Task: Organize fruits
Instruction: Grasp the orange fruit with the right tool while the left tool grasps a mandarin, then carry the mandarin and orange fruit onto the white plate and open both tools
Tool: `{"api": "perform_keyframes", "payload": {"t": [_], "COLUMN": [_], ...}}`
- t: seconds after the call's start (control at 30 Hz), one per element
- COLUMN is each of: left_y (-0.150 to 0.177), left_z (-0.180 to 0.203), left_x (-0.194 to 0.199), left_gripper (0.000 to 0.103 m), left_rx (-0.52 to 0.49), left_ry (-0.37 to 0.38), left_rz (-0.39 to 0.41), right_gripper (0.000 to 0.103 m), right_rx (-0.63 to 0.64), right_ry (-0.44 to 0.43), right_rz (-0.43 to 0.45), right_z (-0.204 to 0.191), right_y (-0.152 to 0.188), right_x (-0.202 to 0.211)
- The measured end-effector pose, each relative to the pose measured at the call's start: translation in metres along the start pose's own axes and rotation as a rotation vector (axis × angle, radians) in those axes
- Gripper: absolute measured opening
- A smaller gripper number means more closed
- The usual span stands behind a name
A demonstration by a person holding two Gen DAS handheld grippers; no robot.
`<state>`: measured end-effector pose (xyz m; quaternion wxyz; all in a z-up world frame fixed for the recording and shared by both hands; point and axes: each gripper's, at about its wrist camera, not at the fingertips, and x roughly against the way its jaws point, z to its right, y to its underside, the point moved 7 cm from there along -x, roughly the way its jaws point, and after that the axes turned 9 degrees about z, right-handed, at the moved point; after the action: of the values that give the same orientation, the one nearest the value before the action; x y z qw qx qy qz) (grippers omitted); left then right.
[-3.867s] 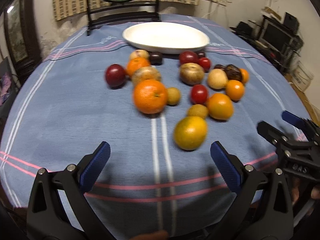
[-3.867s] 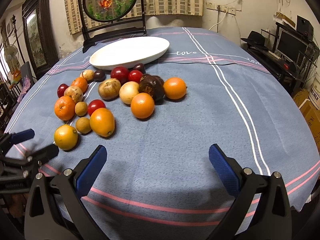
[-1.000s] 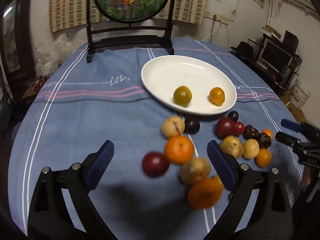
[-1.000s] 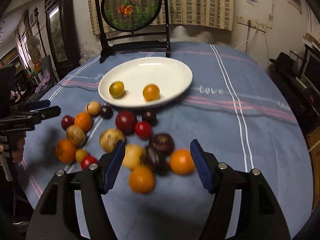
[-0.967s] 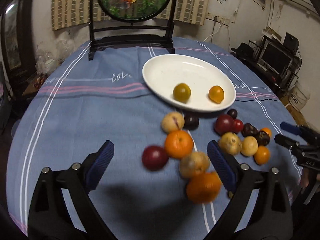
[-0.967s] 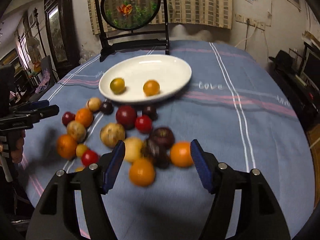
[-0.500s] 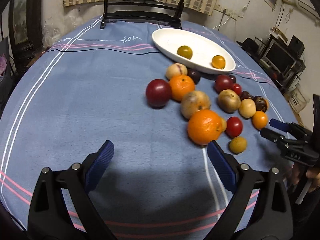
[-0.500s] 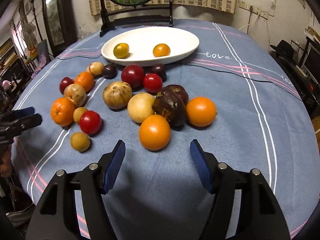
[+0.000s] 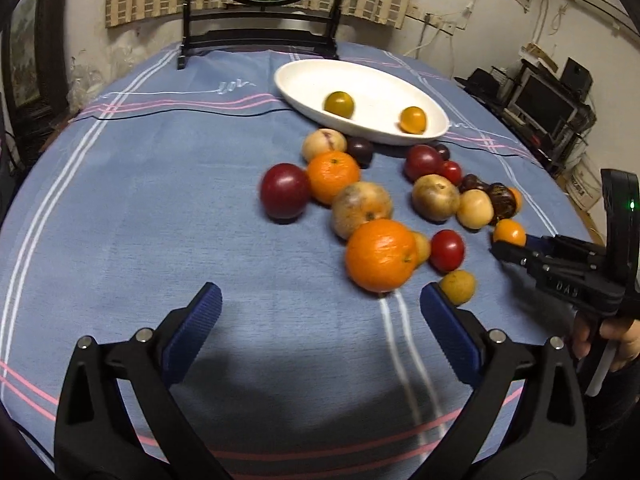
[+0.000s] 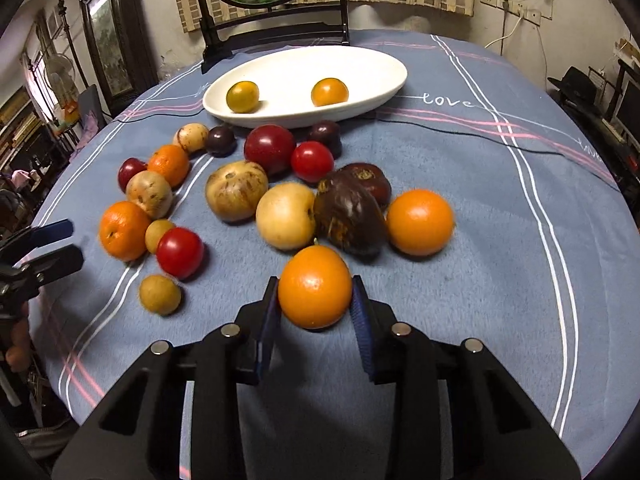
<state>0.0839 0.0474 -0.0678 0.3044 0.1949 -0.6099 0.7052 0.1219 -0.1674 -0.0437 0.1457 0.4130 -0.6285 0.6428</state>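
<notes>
Right gripper (image 10: 314,300): its jaws are closing around a small orange (image 10: 315,286) at the near edge of the fruit pile; both blue pads sit against the fruit's sides, so it looks gripped, though whether it rests on the cloth or is just off it is hard to tell.
Left gripper (image 9: 318,314): jaws opening, spread very wide, with nothing between them; it hangs over bare blue tablecloth (image 9: 140,200), and the large orange (image 9: 380,255) lies just beyond its right pad.
White dish (image 10: 372,68): an oval plate at the far side of the pile, holding two fruits well apart: a yellow-green citrus (image 10: 242,97) on its left and a small orange one (image 10: 329,92) on its right.
Fruit pile: loose on the cloth between the dish and the grippers, in two rough clusters.
Right cluster: a pale round fruit (image 10: 286,216), a dark brown-purple fruit (image 10: 349,216) touching it, and another orange (image 10: 420,222) just beside that.
Behind them: a mottled tan fruit (image 10: 237,191), a dark red plum (image 10: 270,149) and a red tomato (image 10: 312,161).
Left cluster: a red tomato-like fruit (image 10: 180,253) beside a small tan fruit (image 10: 159,235), with a lone tan fruit (image 10: 160,294) nearer the table edge.
Person's hand (image 9: 608,334): seen in the left view, wrapped round the right gripper's handle at the frame's edge.
Backdrop: a round framed screen on a dark stand (image 10: 272,20) stands behind the dish.
</notes>
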Motion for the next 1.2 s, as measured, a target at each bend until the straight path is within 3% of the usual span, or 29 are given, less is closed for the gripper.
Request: {"api": "perform_keyframes", "payload": {"t": [0.23,0.33,0.37,0.43,0.63,0.83,1.03,1.2], "left_y": [0.006,0.004,0.003,0.001,0.0,-0.019,-0.066,-0.121], "left_z": [0.024,0.029,0.032,0.036,0.035,0.038,0.045,0.044], "left_x": [-0.027,-0.038,-0.04,-0.044,-0.04,-0.004,0.015,0.002], "left_gripper": [0.097,0.072,0.057,0.047,0.045,0.045,0.045,0.046], "left_rx": [-0.06,-0.062,-0.07,-0.087,-0.099,-0.101,-0.135,-0.164], "left_ry": [0.004,0.007,0.009,0.007,0.005,0.054,0.067,0.031], "left_rz": [-0.054,-0.075,-0.069,-0.078,-0.085,-0.009,0.092,0.167], "right_gripper": [0.035,0.035,0.035,0.035,0.035,0.035,0.035,0.035], "right_rx": [-0.008,-0.005,-0.007,-0.009,-0.009,-0.004,0.004,0.047], "right_ry": [-0.035,-0.049,-0.052,-0.053,-0.064,-0.084,-0.151,-0.097], "right_rz": [0.018,0.025,0.025,0.024,0.037,0.081,0.232,0.311], "right_z": [0.0,-0.002,-0.002,-0.002,-0.003,-0.006,-0.012,-0.009], "right_y": [0.006,0.008,0.009,0.01,0.009,-0.001,-0.054,-0.107], "right_x": [0.015,0.019,0.019,0.019,0.024,0.036,0.071,0.063]}}
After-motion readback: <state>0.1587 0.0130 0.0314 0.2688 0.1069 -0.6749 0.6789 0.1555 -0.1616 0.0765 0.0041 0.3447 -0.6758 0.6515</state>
